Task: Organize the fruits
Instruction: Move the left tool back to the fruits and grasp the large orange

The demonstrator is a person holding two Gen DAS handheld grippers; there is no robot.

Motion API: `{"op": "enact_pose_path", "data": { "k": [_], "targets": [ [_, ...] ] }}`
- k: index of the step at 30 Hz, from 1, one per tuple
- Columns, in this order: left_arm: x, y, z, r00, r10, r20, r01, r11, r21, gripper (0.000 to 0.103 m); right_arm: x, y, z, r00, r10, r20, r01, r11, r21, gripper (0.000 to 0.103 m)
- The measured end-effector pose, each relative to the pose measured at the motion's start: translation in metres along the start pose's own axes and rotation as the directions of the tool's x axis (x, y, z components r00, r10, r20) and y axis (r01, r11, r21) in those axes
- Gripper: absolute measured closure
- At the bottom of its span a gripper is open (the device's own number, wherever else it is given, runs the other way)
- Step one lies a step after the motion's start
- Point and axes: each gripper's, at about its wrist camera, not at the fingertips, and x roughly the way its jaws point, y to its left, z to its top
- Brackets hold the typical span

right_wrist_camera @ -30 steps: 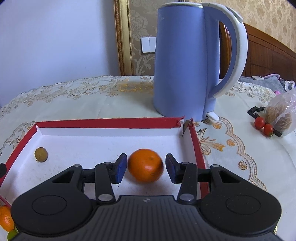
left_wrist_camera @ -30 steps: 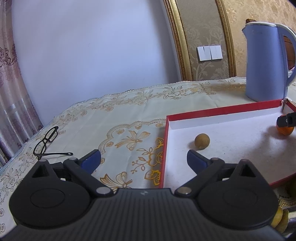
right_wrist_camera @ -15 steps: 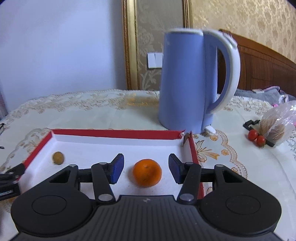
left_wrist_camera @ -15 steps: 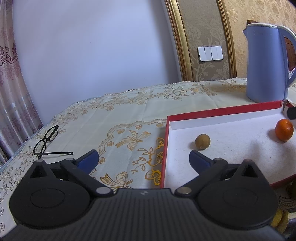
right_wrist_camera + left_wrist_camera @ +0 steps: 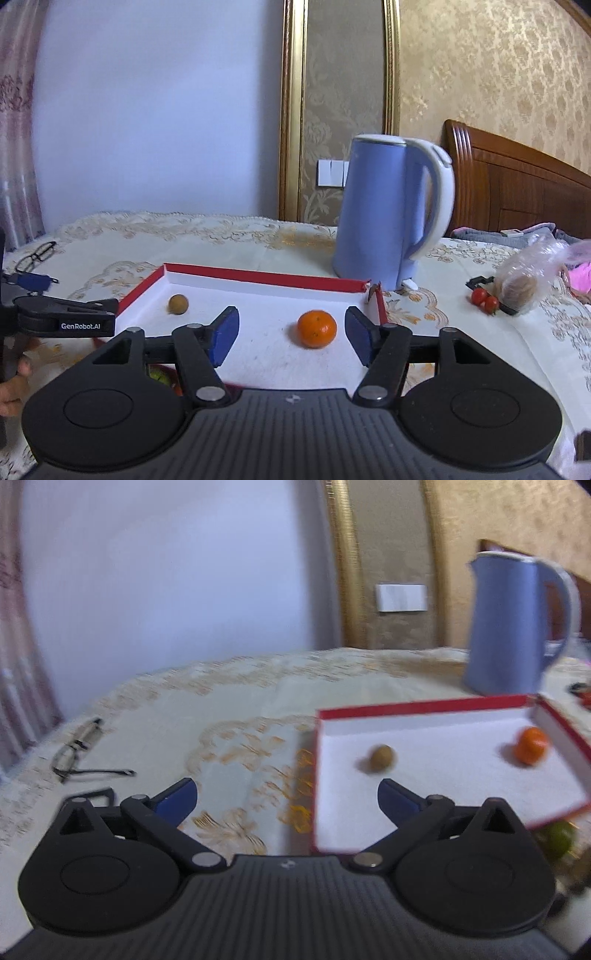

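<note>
My right gripper is empty, blue pads opening, nothing pinched. The round orange mandarin sits straight ahead of it on the tray floor, lined up with the gap between the pads but beyond their tips, untouched. It's round, so no long axis to align to.

Left gripper is spread wide, also empty, and hangs over the near left corner of the shallow red-rimmed white cardboard tray. The small round brown fruit lies just ahead of its right pad, inside the tray; left is the nearer hand to that one, right is nearer the mandarin.

Tray contents: only those two fruits, well apart — brown one toward the left end, mandarin toward the right wall.

Loose stock: a green round fruit just outside the tray's near edge, below and right of my left gripper; it's blurred. My guess — that's the next pick. Two small red tomatoes are far right of my right gripper, beside a clear plastic bag.
</note>
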Motion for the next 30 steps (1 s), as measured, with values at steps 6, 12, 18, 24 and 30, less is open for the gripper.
{"op": "enact_pose_path", "data": {
  "k": [6,12,18,24,30],
  "targets": [
    [-0.029,0.007,-0.023,0.989,-0.149,0.014,0.148,0.988,0.041,0.0,-0.031,-0.007,-0.027,0.998,0.047,0.029,-0.048,0.997,0.058,0.034],
    [-0.028,-0.006,-0.033,0.986,-0.165,-0.041,0.167,0.985,0.051,0.005,-0.041,-0.005,-0.05,0.999,0.03,0.026,-0.033,0.995,0.092,0.031],
    [-0.014,-0.02,-0.031,0.982,-0.161,-0.102,0.166,0.986,0.035,0.014,-0.041,-0.01,-0.062,0.999,0.041,0.001,-0.041,0.993,0.111,0.031],
    [-0.004,-0.029,-0.025,0.978,-0.148,-0.148,0.152,0.988,0.015,0.022,-0.04,-0.013,-0.067,0.999,0.047,-0.005,-0.046,0.992,0.119,0.031],
    [0.008,-0.035,-0.02,0.968,-0.143,-0.205,0.141,0.99,-0.021,0.031,-0.037,-0.014,-0.07,0.999,0.049,-0.016,-0.046,0.99,0.132,0.031]
  ]
}}
